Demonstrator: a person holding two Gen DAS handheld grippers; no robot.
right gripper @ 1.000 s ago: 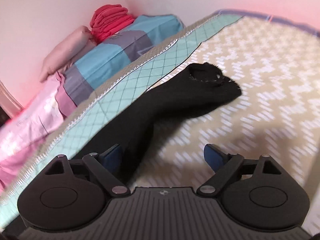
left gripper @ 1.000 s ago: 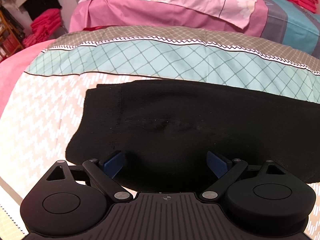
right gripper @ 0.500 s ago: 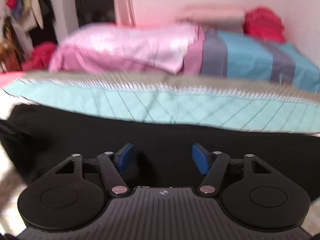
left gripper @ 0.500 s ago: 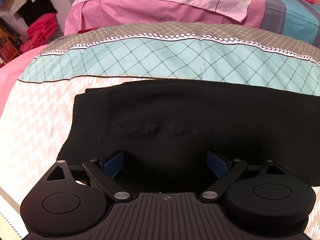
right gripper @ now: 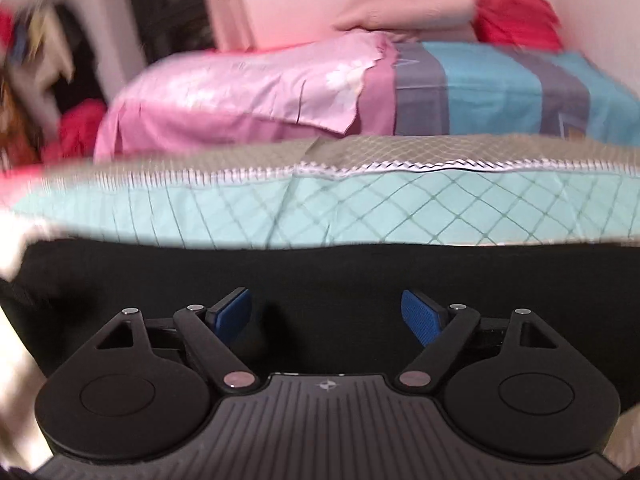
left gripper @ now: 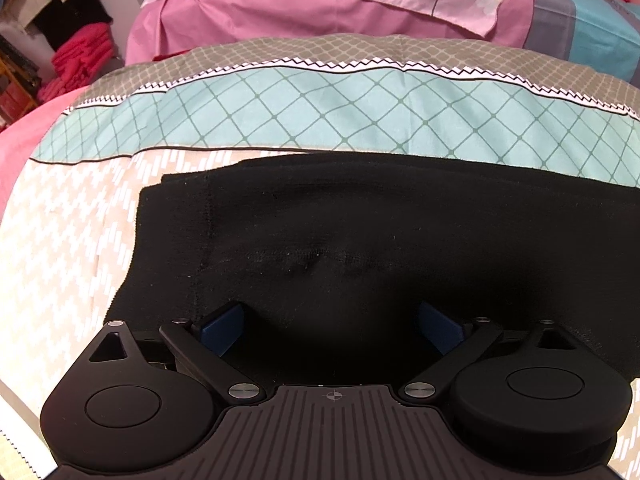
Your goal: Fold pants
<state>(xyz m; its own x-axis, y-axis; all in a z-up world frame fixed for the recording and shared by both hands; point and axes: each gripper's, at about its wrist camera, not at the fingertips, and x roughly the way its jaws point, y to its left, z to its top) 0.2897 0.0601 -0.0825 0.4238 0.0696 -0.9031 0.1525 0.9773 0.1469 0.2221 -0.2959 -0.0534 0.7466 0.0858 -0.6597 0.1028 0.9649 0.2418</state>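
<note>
Two grippers hang over one pair of black pants (left gripper: 360, 240) spread flat on a bed (left gripper: 60, 240). The pants lie across the beige part of the bedspread with its white dash pattern, their far edge running along the band of pale teal diamond check (left gripper: 320, 112). In the left wrist view a straight vertical seam and a doubled edge show at the garment's left end, and a short puckered stitch line crosses the middle of the cloth.

The left gripper (left gripper: 331, 326) points steeply down at the pants; its jaws stand wide apart, and the blue pads (left gripper: 222, 330) sit above the black fabric with nothing pinched between them. The right gripper (right gripper: 327, 316) is also over the pants (right gripper: 320, 276), its jaws released and having just been opening; only flat cloth lies below the gap, none of it gripped. That view is smeared with motion blur at the left side.

Beyond the teal band runs a grey lattice strip edged in white zigzag, then a pink quilt (left gripper: 320, 4) with pale daisy prints, and a blue and grey striped cover (right gripper: 500, 88). Folded red garments (left gripper: 80, 56) are stacked at the far left, more red cloth (right gripper: 516, 16) at the far right.

No readable writing, brand or label shows anywhere; each gripper body bears only a small crosshair mark (left gripper: 332, 395).
</note>
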